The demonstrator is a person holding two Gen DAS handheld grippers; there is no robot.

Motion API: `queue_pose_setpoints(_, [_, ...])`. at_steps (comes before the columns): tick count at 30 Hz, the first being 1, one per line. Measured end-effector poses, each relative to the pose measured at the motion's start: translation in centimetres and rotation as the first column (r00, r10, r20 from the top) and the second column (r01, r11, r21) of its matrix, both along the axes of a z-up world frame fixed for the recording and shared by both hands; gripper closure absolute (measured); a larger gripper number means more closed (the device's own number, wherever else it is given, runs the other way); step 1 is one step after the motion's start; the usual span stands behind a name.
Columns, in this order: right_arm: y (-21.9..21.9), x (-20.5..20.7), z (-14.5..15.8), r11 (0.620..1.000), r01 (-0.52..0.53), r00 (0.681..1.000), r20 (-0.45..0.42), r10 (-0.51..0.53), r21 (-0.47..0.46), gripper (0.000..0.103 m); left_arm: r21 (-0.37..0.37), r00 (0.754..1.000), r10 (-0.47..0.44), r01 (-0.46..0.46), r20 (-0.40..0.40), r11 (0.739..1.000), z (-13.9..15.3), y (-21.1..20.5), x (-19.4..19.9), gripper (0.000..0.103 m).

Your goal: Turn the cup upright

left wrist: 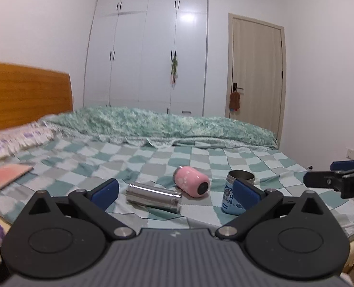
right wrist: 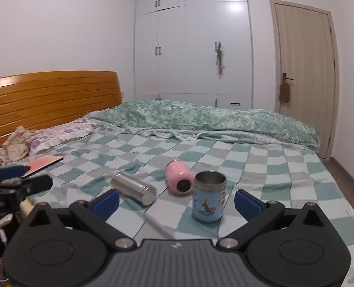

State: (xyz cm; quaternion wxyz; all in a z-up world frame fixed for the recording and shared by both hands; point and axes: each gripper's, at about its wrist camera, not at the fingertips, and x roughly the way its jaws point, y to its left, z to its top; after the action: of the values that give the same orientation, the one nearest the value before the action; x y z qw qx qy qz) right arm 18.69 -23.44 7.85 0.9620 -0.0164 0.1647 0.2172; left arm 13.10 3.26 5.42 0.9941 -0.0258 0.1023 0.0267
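Steel and pink cups point(right wrist: 178, 178) lie toppled left of the upright blue cup point(right wrist: 208, 198); my tools point(right wrist: 177, 201) hover wide, approaching, needing a grip.

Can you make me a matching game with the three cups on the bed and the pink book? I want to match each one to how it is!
Things:
1. pink cup
2. silver cup
3. blue cup
4. pink book

How it is:
A. standing up, open top
B. lying flat near the pillow
C. on its side, shiny metal
D. on its side, dark round end facing us

Pairs: 1-D, 2-C, 3-A, 4-B
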Motion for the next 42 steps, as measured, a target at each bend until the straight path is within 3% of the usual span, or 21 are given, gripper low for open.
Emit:
queue_pose_setpoints(7, [-0.3,-7.0,-0.7,1.000,-0.008,0.998,0.055,0.008,0.005,0.000,0.008,0.998,0.012,-0.012,0.054,1.000,0.0,-0.2,-7.1,0.000])
queue_pose_setpoints(11, [-0.2,-10.5,-1.3,0.999,-0.033,0.998,0.045,0.032,0.005,0.000,0.035,0.997,0.019,-0.022,0.079,0.999,0.3,0.2,-9.9,0.000])
queue_pose_setpoints(15, [0.1,-13.2,-1.8,0.999,-0.044,0.998,0.036,0.044,-0.005,0.000,0.007,0.998,0.024,-0.025,0.062,1.000,-0.2,0.7,-12.2,0.000])
queue_pose_setpoints(19, [0.5,-15.4,-2.9,0.999,-0.048,0.998,0.032,0.048,0.004,0.000,0.074,0.999,0.024,-0.027,0.040,0.997,-1.7,0.0,-14.8,0.000])
queue_pose_setpoints(22, [1.0,-16.7,-4.0,0.998,-0.063,0.998,0.023,0.063,0.031,0.000,0.054,0.998,0.043,-0.046,0.054,0.997,-2.5,-0.1,-16.7,0.000])
queue_pose_setpoints(29, [1.7,-19.1,-4.6,0.997,-0.082,0.994,0.068,0.080,0.014,0.000,0.012,0.991,0.079,-0.080,0.110,0.997,-2.7,-0.6,-18.1,0.000])
queue_pose_setpoints(35, [1.7,-19.1,-4.5,0.997,-0.077,0.995,0.072,0.075,0.024,0.000,-0.015,0.996,0.065,-0.064,0.053,0.998,-3.1,-0.5,-17.4,0.000])
queue_pose_setpoints(42, [1.8,-18.9,-5.0,0.996,-0.083,0.995,0.049,0.081,0.024,0.000,0.002,0.997,0.054,-0.054,0.058,0.999,-3.3,-0.8,-17.6,0.000])
